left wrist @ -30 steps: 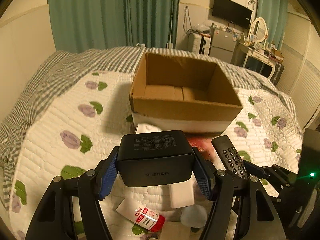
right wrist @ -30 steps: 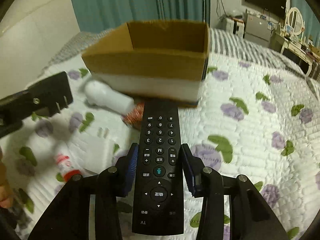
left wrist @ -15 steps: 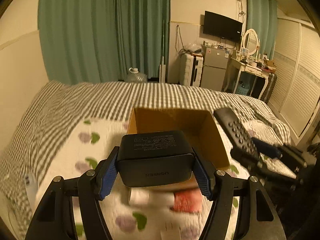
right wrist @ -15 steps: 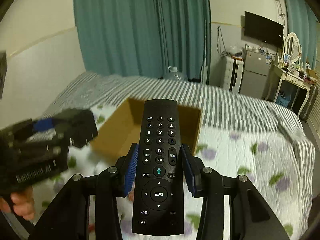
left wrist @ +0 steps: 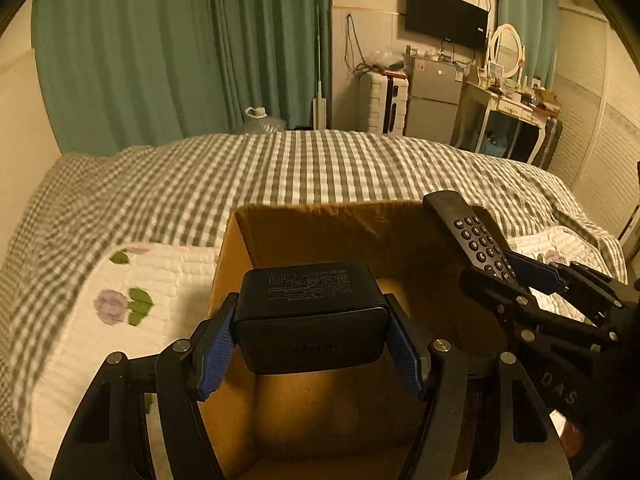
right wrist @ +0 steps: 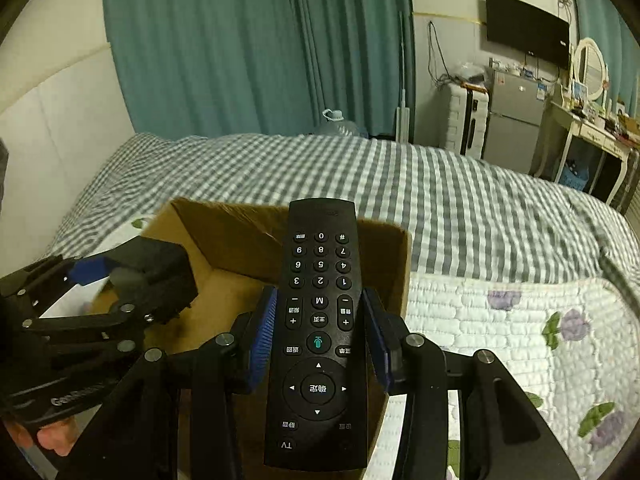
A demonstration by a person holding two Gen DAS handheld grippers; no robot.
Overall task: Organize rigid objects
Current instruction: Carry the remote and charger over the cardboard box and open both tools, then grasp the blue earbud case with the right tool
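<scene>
My left gripper is shut on a black charger block and holds it over the open cardboard box. My right gripper is shut on a black TV remote and holds it over the box's right side. In the left wrist view the remote and right gripper come in from the right above the box's far right corner. In the right wrist view the left gripper with the charger hangs over the box's left part. The box floor that shows is bare.
The box sits on a bed with a white floral quilt and a grey checked blanket. Green curtains, a small fridge, a dressing table and a wall TV stand behind the bed.
Both grippers have moved forward from in front of the box to above its opening, each still holding its object. The loose items on the quilt have dropped out of view.
</scene>
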